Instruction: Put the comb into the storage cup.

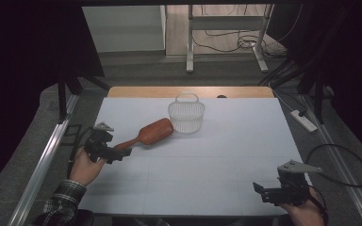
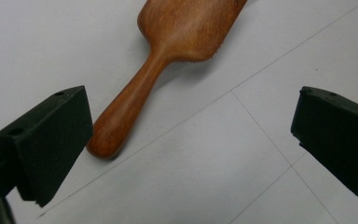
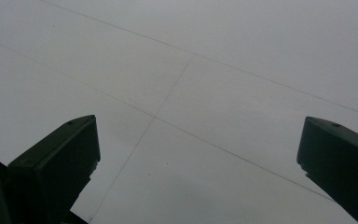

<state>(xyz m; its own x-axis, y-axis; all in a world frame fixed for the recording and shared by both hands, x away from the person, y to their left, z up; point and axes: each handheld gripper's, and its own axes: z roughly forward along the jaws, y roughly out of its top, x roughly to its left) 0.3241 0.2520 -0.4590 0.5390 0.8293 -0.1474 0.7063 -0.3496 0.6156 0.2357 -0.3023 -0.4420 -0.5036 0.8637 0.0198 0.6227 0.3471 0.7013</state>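
High view, brush: wooden hairbrush [image 1: 151,133] lies flat on the white table [image 1: 217,155], left of centre, handle pointing near-left, head touching or just beside the basket.
High view, basket: small white mesh basket [image 1: 186,115] stands upright at the far middle of the table.
High view, left gripper [image 1: 118,154]: held at the near-left, right at the handle's end, aimed along it.
High view, right gripper [image 1: 260,190]: rests at the near-right corner, well apart from brush and basket.
Left gripper view, jaws: spread wide, nothing between them; the handle's rounded tip sits just beside the left jaw, off to one side of the gap.
Left gripper view, brush [image 2: 168,56]: bristle side seems to face down.
Right gripper view, jaws: wide apart over bare table, holding nothing.
Step in hand: I judge this the approach to grasp the handle, likely to move the brush to the basket.
Next move: shift the left gripper sideways so the handle is centred between the jaws, lower, then close.
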